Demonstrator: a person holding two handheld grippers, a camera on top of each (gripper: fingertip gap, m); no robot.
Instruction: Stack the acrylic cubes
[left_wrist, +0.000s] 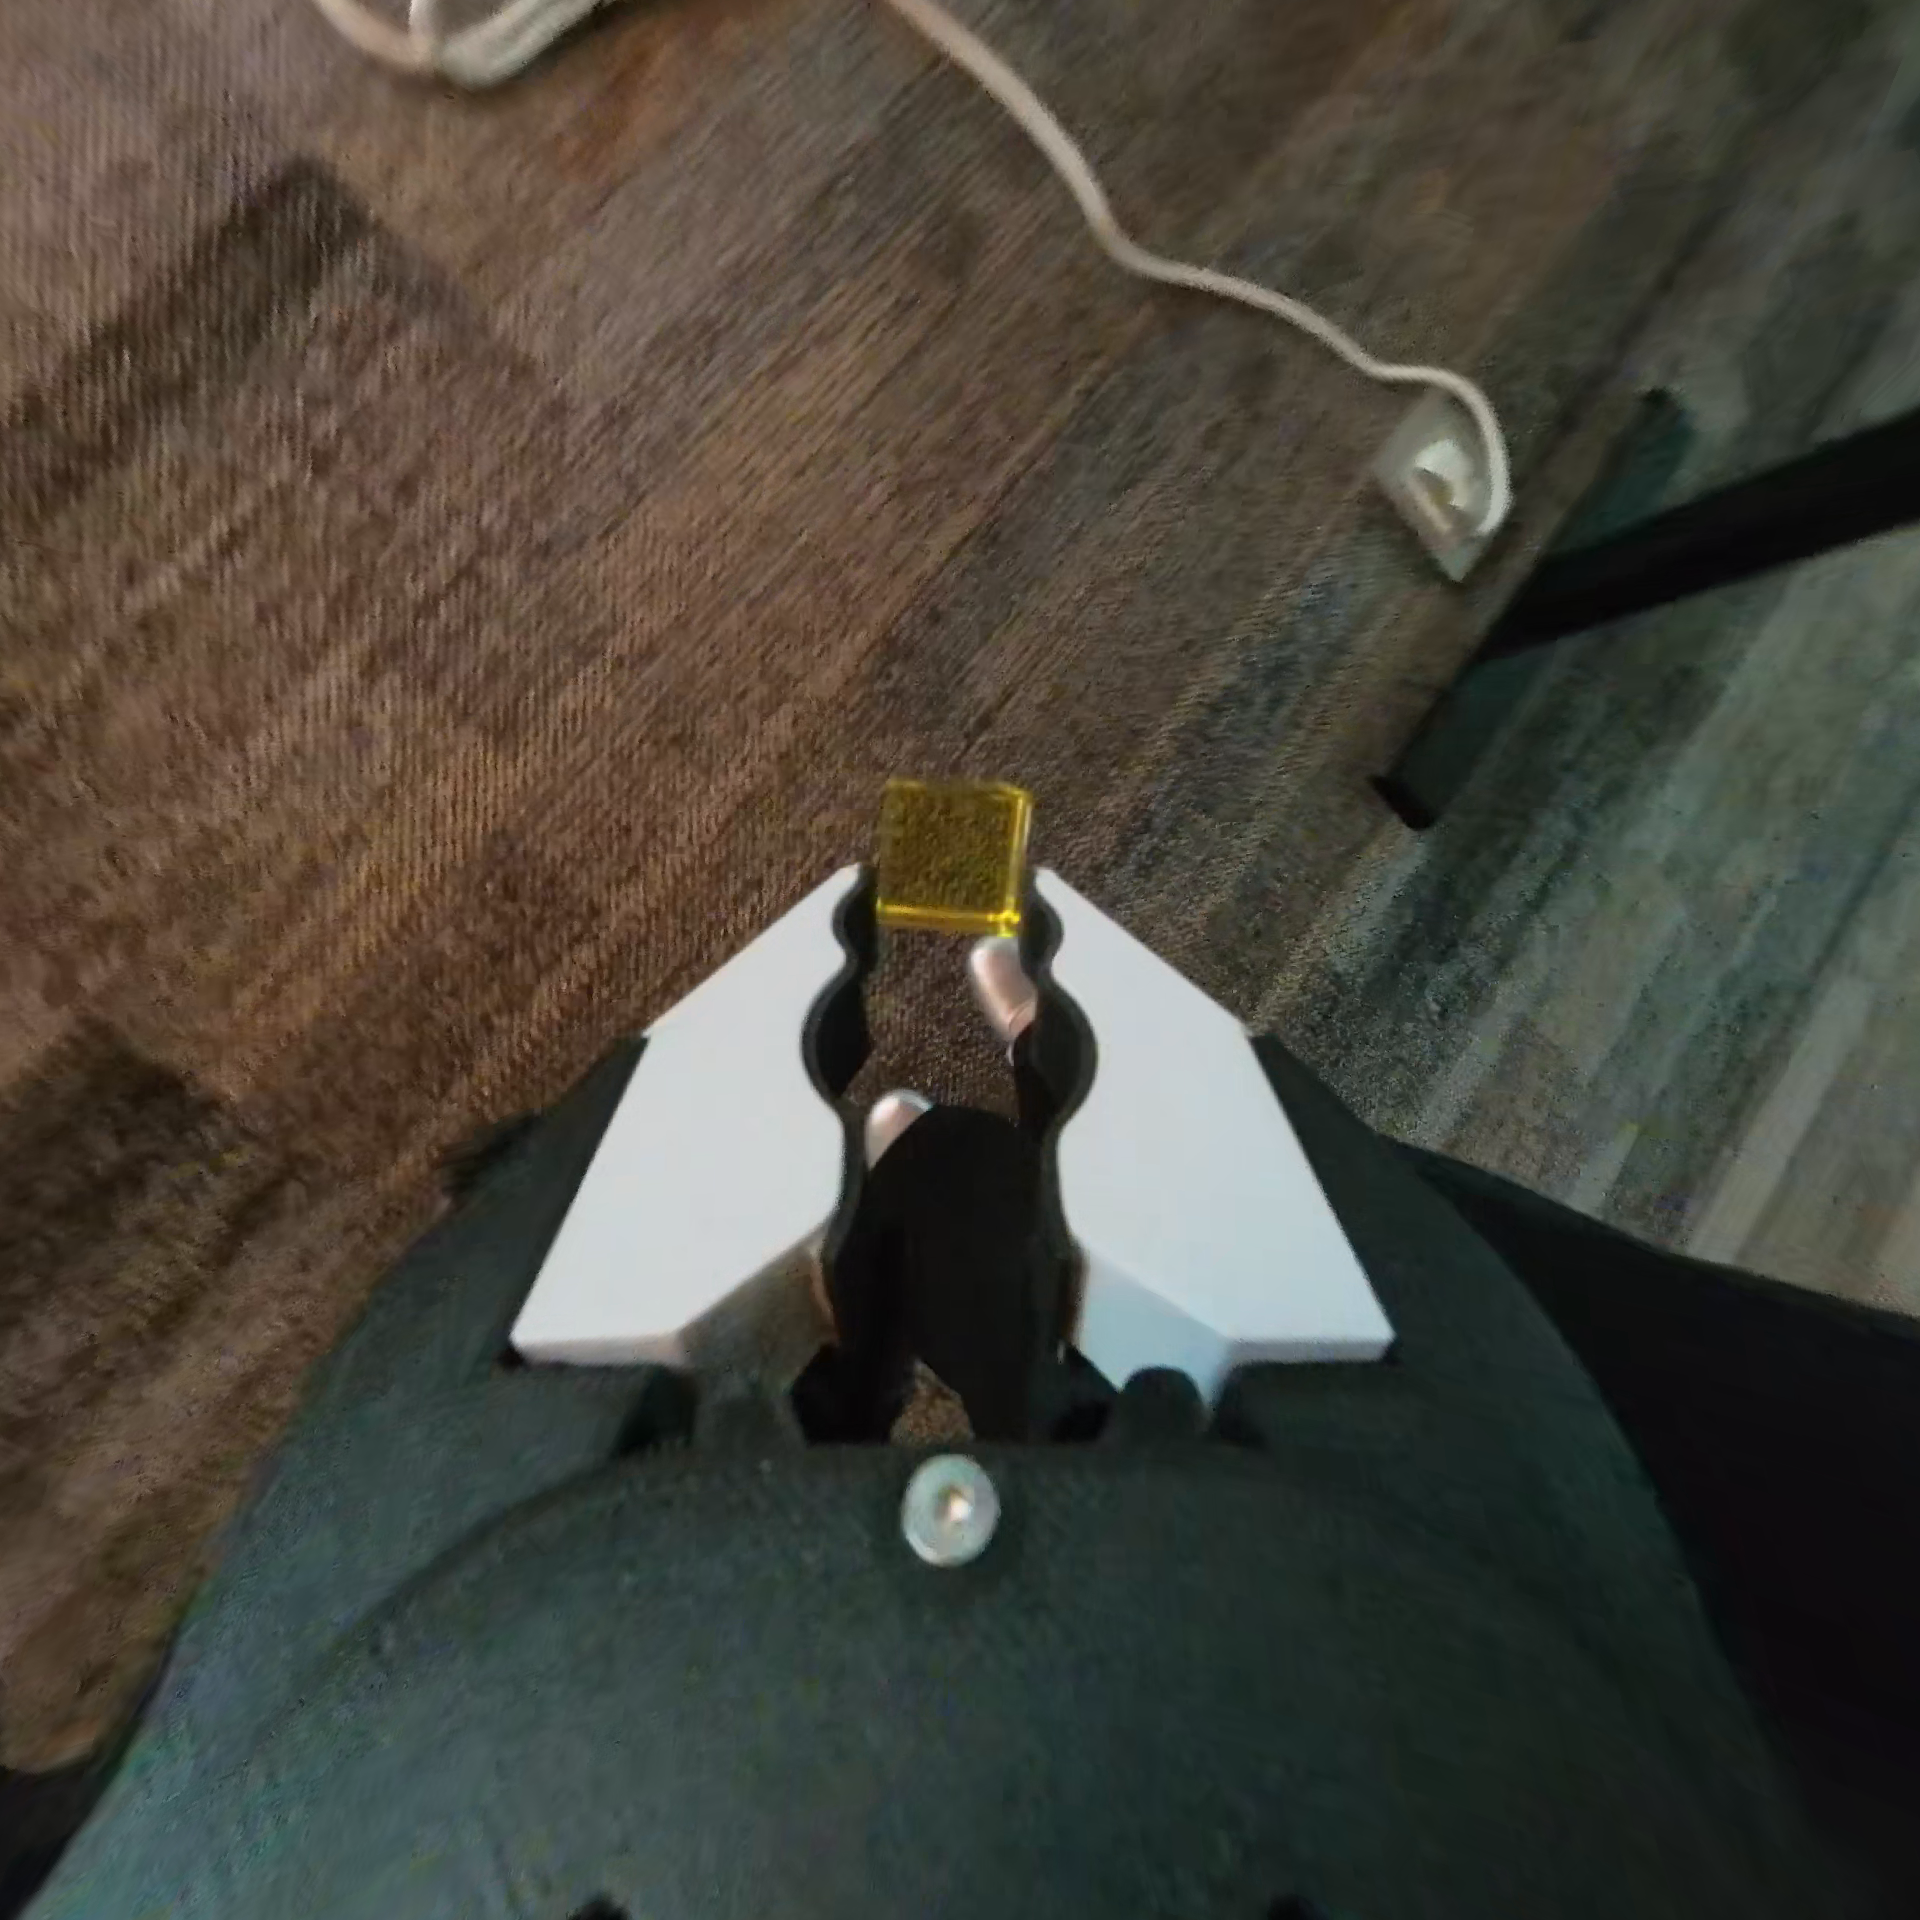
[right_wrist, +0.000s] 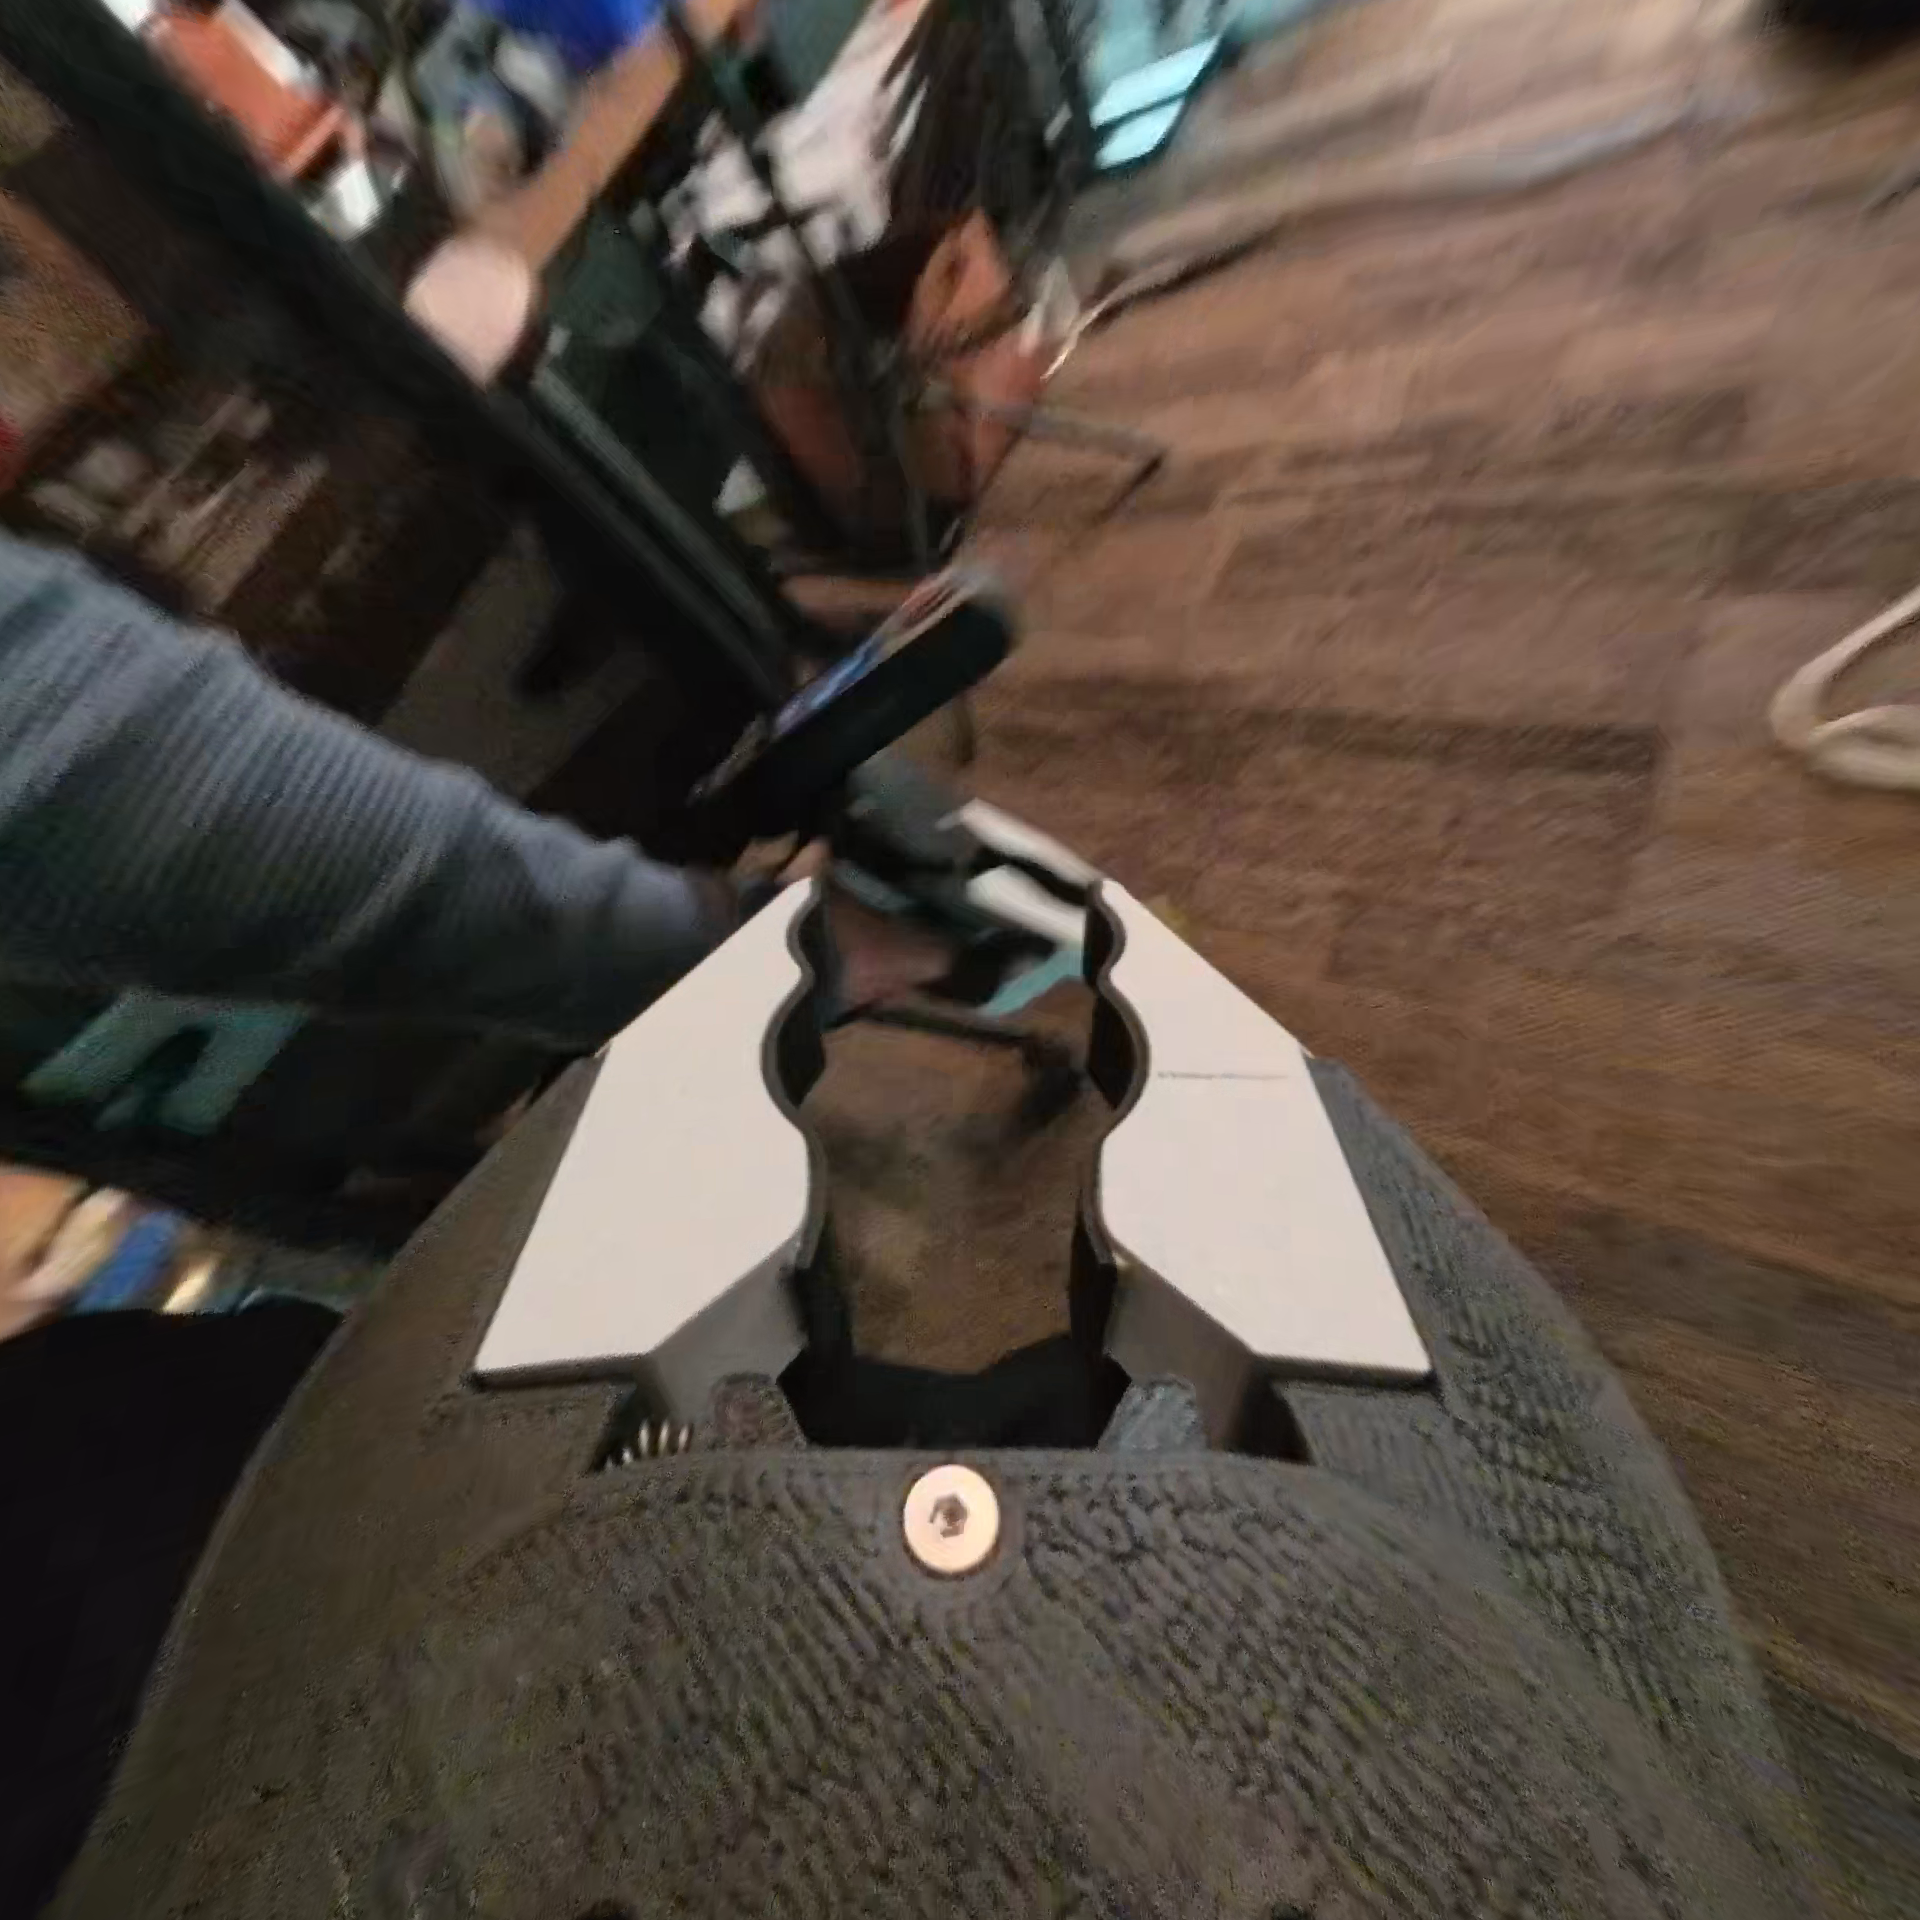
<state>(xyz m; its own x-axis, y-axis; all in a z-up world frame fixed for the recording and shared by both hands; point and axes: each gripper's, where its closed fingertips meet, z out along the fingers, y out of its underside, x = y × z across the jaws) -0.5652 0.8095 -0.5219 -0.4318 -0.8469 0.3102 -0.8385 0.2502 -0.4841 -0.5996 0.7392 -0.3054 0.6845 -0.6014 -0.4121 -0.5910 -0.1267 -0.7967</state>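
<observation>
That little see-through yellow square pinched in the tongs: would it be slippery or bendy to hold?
The yellow square looks stiff: its edges stay straight though the left tongs grip only its lower end. Its glossy, translucent surface suggests hard plastic, so probably slippery. It seems thin, so likely light.

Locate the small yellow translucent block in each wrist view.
Left wrist view: yellow block at centre, clamped at the left gripper's tips, above the carpet.
Right wrist view: not visible.
Shared landmark: the brown carpet.
</observation>
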